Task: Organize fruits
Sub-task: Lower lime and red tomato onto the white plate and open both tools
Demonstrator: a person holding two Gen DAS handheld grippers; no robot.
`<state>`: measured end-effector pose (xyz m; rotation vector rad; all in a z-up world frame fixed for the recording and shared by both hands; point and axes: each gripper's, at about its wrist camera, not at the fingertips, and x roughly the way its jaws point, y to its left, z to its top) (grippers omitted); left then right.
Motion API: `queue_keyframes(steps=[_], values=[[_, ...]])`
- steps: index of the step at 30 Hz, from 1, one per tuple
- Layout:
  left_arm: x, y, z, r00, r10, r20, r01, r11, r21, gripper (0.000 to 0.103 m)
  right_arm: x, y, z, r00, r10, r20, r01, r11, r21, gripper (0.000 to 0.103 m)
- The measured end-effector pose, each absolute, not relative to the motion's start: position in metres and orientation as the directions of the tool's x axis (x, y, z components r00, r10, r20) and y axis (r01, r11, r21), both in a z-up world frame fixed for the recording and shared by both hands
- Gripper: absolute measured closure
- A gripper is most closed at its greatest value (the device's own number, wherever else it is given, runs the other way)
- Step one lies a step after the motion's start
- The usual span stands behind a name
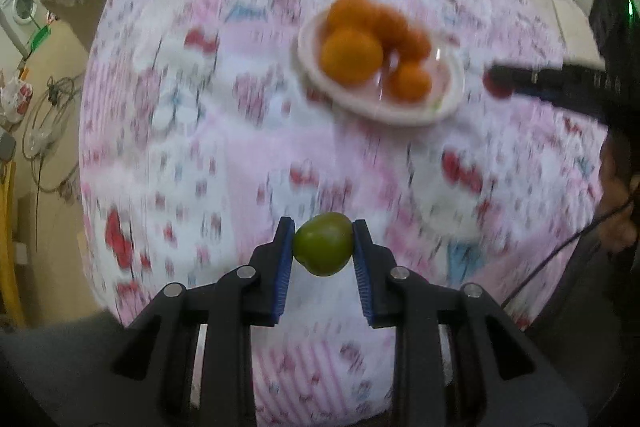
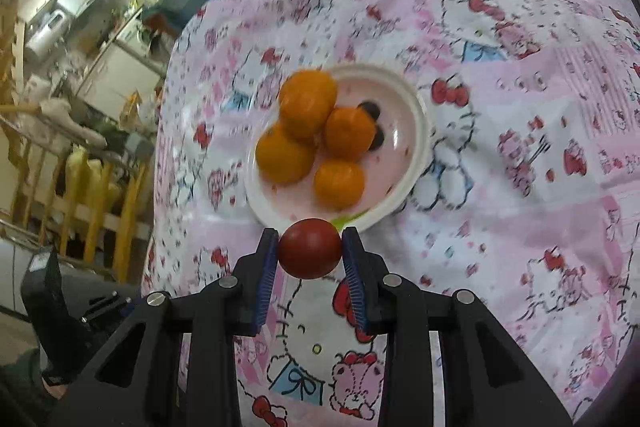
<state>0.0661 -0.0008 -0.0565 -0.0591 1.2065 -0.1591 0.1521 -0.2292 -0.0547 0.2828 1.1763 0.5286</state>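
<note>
My left gripper (image 1: 323,227) is shut on a small green fruit (image 1: 323,243) and holds it above the patterned cloth, well short of the plate. My right gripper (image 2: 310,233) is shut on a dark red fruit (image 2: 310,248) just in front of the near rim of the white plate (image 2: 412,115). The plate holds several oranges (image 2: 307,103); it also shows, blurred, in the left wrist view (image 1: 400,113) with the oranges (image 1: 351,55). The right gripper's arm (image 1: 560,83) shows at the right of the left view, with the red fruit (image 1: 496,87) at its tip.
A pink and white cartoon-print cloth (image 2: 520,147) covers the table. Past its left edge are shelves and clutter (image 2: 80,67), a washing machine (image 1: 20,7) and cables (image 1: 48,131) on the floor. The other gripper's body (image 2: 48,307) shows at lower left.
</note>
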Motion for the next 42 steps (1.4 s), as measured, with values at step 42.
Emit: queue_keyframes(steps=[42], values=[[0.189,-0.065,-0.11,0.297,-0.186,-0.937,0.181,0.974,-0.136,0.063,0.241,-0.239,-0.107,0.173,0.546,-0.82,-0.248,0.83,0.5,0.045]])
